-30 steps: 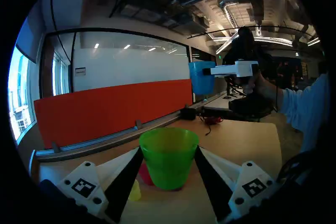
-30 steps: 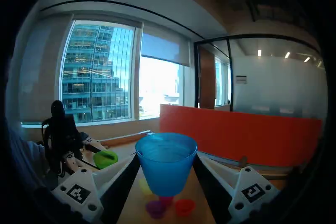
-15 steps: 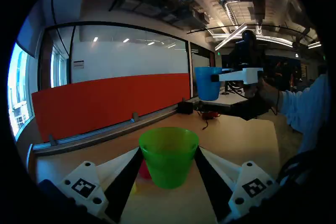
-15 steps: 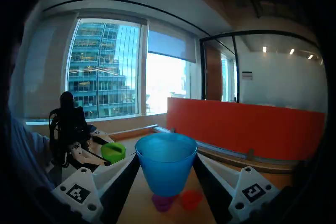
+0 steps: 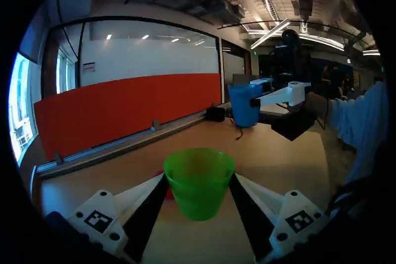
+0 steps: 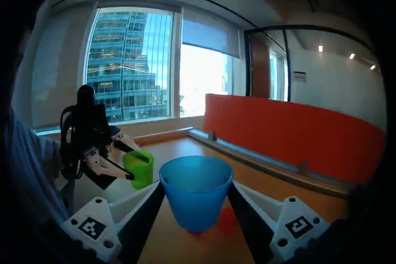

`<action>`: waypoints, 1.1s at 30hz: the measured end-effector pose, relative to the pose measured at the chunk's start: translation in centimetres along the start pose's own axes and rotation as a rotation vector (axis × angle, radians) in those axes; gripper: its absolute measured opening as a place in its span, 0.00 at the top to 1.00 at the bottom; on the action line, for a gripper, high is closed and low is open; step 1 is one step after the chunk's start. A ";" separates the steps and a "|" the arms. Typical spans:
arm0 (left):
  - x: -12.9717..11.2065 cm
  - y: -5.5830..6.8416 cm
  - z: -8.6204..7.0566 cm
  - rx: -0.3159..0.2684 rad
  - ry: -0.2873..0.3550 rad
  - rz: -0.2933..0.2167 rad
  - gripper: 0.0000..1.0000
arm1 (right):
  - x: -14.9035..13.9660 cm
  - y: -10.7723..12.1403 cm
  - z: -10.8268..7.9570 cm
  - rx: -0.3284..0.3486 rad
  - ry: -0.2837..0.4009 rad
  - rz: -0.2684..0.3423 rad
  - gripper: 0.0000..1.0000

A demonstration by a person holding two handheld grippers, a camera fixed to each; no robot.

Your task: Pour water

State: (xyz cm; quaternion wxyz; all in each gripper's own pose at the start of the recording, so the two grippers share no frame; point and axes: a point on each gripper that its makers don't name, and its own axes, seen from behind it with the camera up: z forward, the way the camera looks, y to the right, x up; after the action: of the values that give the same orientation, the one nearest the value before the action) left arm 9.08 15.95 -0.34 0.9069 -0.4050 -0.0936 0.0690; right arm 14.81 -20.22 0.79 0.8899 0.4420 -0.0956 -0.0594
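In the left gripper view my left gripper [image 5: 198, 189] is shut on an upright green cup [image 5: 199, 182], held above the wooden table [image 5: 277, 157]. Farther off to the right, the right gripper [image 5: 255, 101] holds a blue cup [image 5: 243, 104] upright, with a hand and pale sleeve behind it. In the right gripper view my right gripper [image 6: 196, 197] is shut on that blue cup [image 6: 196, 192]. At the left of that view the left gripper [image 6: 129, 164] carries the green cup [image 6: 139, 168]. I cannot tell whether either cup holds water.
A long orange partition [image 5: 123, 108] with a metal rail runs along the table's far edge. Small red and orange cups [image 6: 227, 220] sit on the table below the blue cup; a red one [image 5: 167, 192] peeks from behind the green cup. Large windows [image 6: 128, 66] stand behind.
Both grippers have tilted and come lower toward the table. In the left gripper view the blue cup has sunk and drawn a little closer; the green cup has grown nearer in the right gripper view.
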 end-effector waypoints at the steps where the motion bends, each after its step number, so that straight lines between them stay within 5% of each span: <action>1: -0.3 0.0 0.1 -0.001 -0.009 0.002 0.15 | -0.5 0.0 0.1 0.004 -0.010 -0.003 0.11; 33: -11.3 1.9 3.8 -0.084 -0.316 0.024 0.15 | -14.8 -1.3 2.4 0.068 -0.289 -0.023 0.11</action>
State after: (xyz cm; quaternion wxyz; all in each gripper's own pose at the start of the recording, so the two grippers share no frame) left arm -2.85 17.63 -0.57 0.8621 -0.4279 -0.2331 0.1389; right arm -0.17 -20.01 -0.55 0.8507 0.4598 -0.2195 -0.1292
